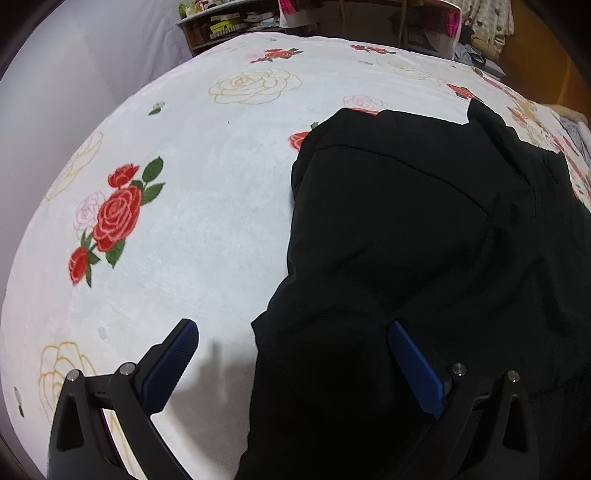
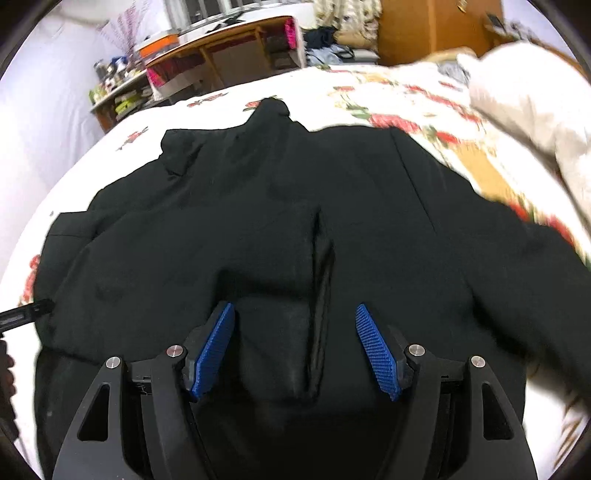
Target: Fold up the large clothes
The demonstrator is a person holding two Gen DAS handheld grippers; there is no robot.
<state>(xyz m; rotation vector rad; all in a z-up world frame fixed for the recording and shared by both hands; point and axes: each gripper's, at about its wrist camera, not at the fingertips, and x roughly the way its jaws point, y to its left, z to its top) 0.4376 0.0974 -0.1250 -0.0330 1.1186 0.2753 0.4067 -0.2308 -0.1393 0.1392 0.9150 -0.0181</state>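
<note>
garment [image 2: 258,206]: plain black | bed cover [image 1: 207,258]: white, red roses with green leaves, pale gold and pink rose outlines | hand-held gripper pads [image 2: 216,345]: blue, ribbed, on black frames | pillow [image 2: 532,96]: cream | wardrobe [image 2: 424,29]: orange-brown wood

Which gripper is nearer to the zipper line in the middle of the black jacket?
Right. The right gripper hangs over the zipper line; the left gripper straddles the black jacket at its side edge.
</note>
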